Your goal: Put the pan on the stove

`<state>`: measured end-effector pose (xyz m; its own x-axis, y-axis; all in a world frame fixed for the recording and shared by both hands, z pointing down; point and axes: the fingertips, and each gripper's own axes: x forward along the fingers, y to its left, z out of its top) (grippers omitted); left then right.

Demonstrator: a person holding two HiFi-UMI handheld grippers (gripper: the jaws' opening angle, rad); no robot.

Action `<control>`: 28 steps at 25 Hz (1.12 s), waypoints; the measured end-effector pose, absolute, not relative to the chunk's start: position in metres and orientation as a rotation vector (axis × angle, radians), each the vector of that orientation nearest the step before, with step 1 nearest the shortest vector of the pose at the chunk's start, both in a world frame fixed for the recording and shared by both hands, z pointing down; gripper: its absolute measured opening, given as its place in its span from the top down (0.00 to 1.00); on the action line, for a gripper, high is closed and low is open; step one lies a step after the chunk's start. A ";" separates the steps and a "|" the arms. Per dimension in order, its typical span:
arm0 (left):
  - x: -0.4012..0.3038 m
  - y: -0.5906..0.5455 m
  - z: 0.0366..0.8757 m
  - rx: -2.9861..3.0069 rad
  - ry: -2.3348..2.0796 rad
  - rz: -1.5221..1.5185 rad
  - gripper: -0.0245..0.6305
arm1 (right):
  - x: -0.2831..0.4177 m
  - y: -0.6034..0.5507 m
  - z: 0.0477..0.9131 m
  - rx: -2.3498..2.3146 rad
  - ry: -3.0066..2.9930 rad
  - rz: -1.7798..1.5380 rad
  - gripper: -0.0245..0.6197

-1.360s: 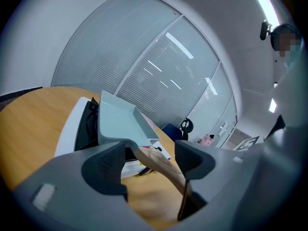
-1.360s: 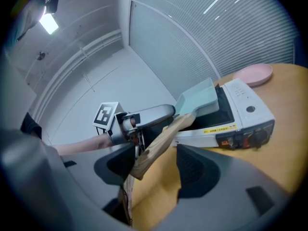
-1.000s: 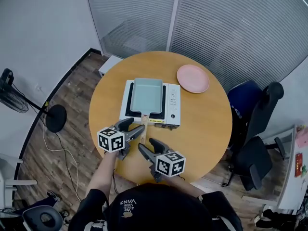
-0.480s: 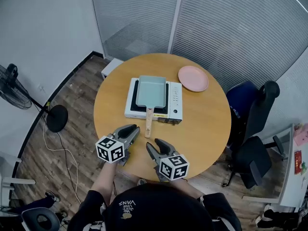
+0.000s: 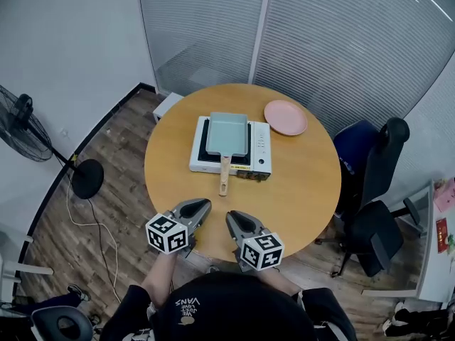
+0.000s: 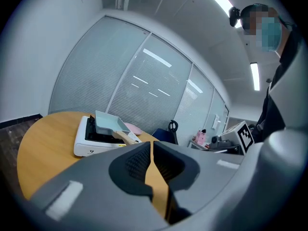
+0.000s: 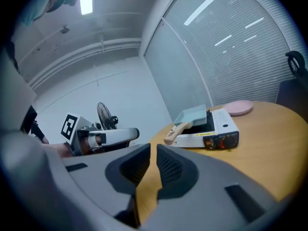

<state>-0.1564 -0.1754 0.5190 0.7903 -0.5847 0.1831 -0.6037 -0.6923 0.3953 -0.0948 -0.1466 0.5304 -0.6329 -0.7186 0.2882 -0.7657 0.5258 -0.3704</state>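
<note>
Head view, left gripper [image 5: 205, 204], right gripper [image 5: 231, 216] side by side, jaws just closed together, empty

The table's [image 5: 298, 201] near half is left bare. Its middle is blocked by the stove [image 5: 261, 153] and pan [image 5: 227, 133], the handle [image 5: 225, 177] pointed nearward; a plate [image 5: 286, 117] is set far right.

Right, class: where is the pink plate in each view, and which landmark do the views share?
Head view: pink plate upper centre, right of the stove.
Left gripper view: plate mid-left, behind the stove.
Right gripper view: plate right of centre, beyond the stove.
Shared landmark: the stove.
</note>
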 end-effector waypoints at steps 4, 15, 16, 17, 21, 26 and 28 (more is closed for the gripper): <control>-0.158 -0.159 0.519 2.552 -0.935 0.033 0.93 | -0.093 -0.134 0.535 1.294 -2.646 0.712 0.90; -0.176 -0.117 0.541 2.500 -0.985 0.024 0.95 | -0.093 -0.103 0.552 1.271 -2.599 0.728 0.94; -0.175 -0.114 0.544 2.499 -0.973 0.028 0.95 | -0.093 -0.101 0.553 1.269 -2.594 0.728 0.94; -0.174 -0.111 0.546 2.496 -0.958 0.032 0.95 | -0.094 -0.099 0.555 1.266 -2.591 0.728 0.94; -0.174 -0.101 0.556 2.468 -0.932 0.042 0.95 | -0.097 -0.094 0.559 1.250 -2.588 0.730 0.94; -0.175 -0.097 0.565 2.442 -0.939 0.062 0.95 | -0.101 -0.094 0.563 1.242 -2.585 0.741 0.94; -0.174 -0.096 0.567 2.433 -0.944 0.066 0.95 | -0.101 -0.096 0.563 1.244 -2.587 0.747 0.94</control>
